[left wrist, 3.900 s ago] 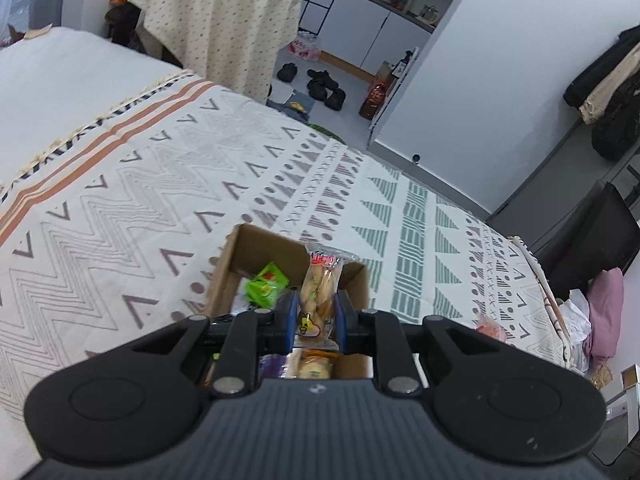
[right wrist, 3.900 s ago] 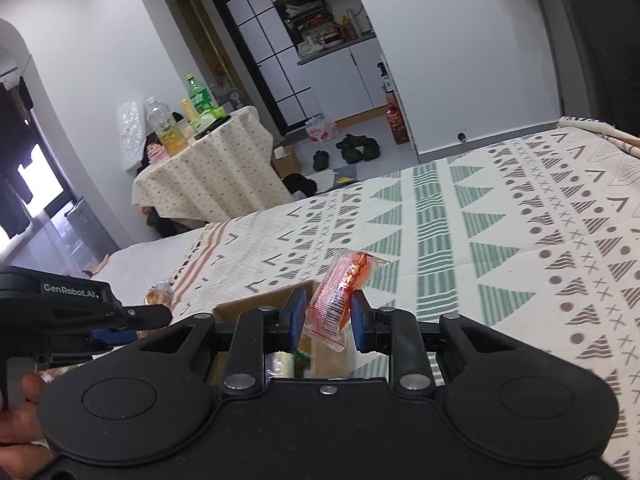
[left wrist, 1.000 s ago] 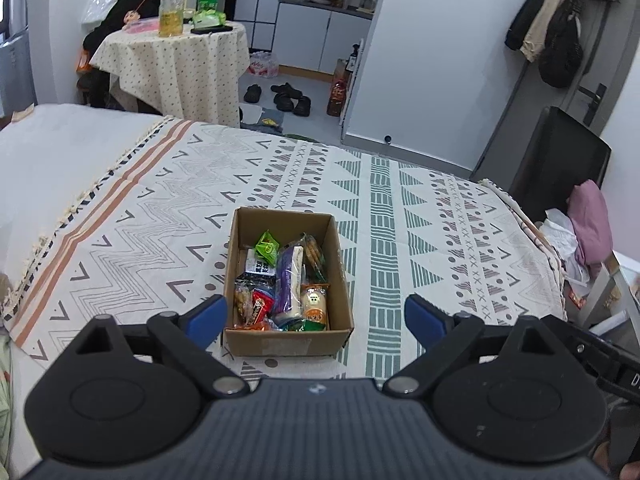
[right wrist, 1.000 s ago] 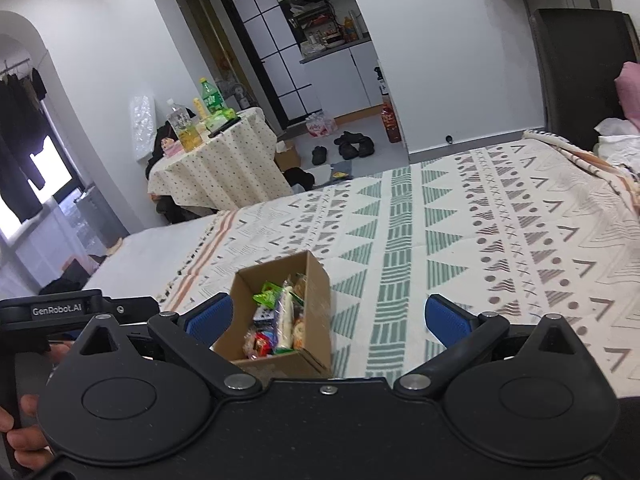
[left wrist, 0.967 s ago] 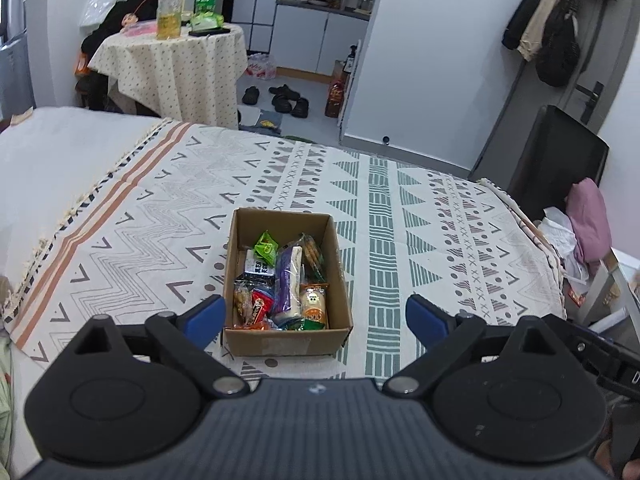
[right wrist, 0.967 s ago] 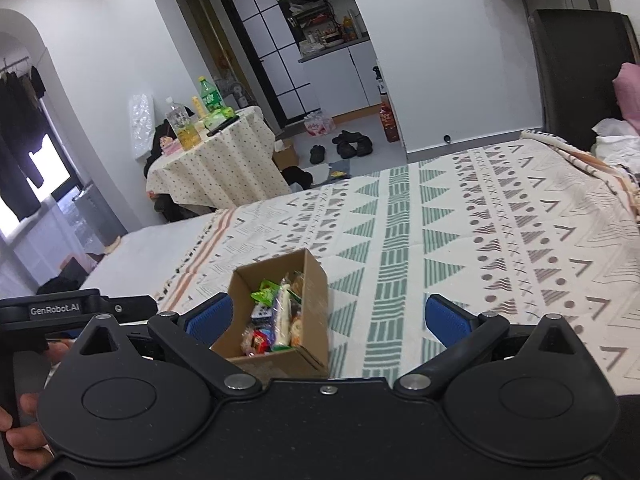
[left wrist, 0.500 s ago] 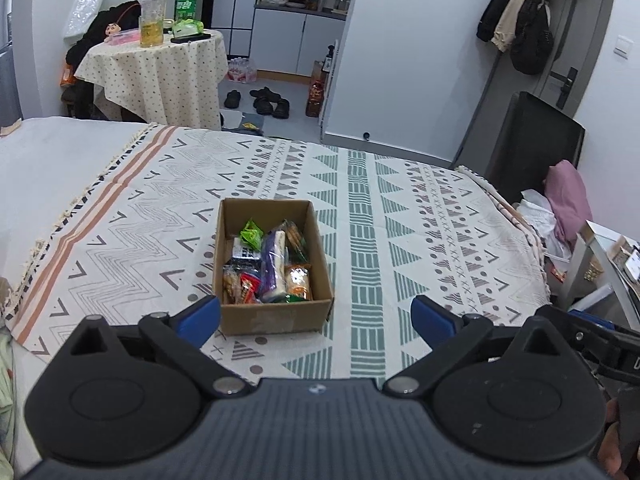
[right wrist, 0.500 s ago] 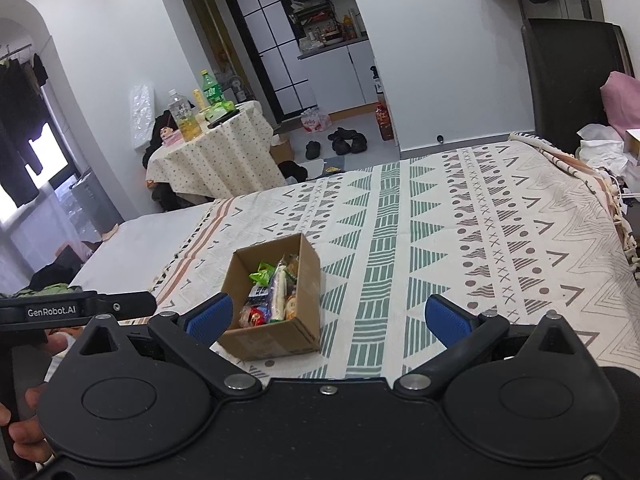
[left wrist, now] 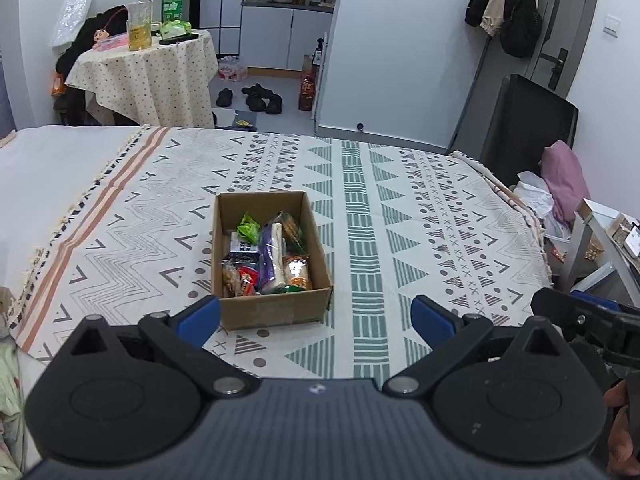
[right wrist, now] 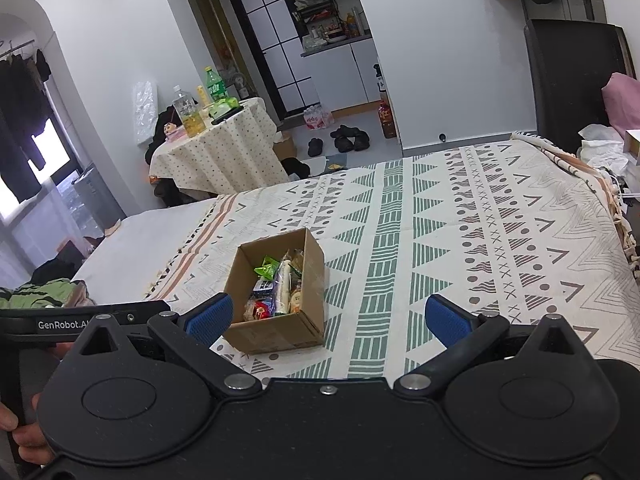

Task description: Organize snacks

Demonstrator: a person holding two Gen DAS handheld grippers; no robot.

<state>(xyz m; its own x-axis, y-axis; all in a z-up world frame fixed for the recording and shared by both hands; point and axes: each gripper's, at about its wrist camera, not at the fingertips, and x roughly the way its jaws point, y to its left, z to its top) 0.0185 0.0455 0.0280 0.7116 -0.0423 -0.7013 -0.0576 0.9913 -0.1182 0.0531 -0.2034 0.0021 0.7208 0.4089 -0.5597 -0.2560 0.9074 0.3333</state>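
Observation:
A cardboard box point(left wrist: 276, 312) sits on the patterned bedspread point(left wrist: 400, 232) and holds several snack packets point(left wrist: 266, 258), among them a green one and a long purple-and-white one. It also shows in the right wrist view point(right wrist: 312, 256), with the snack packets point(right wrist: 276, 288) inside. My left gripper point(left wrist: 316, 318) is open and empty, held back from the box and above the bed's near edge. My right gripper point(right wrist: 326, 318) is open and empty, also back from the box. The left gripper's handle point(right wrist: 80, 322) shows at the left of the right wrist view.
A round table point(left wrist: 148, 68) with bottles stands beyond the bed at the back left. Shoes point(left wrist: 256, 94) lie on the floor by the kitchen doorway. A black chair point(left wrist: 528, 128) and a pink cushion point(left wrist: 566, 184) stand at the bed's right side.
Both grippers held snacks 3.9 s ago; now they are open and empty and the snacks lie in the box. Over the last second both have drawn back and up from the box.

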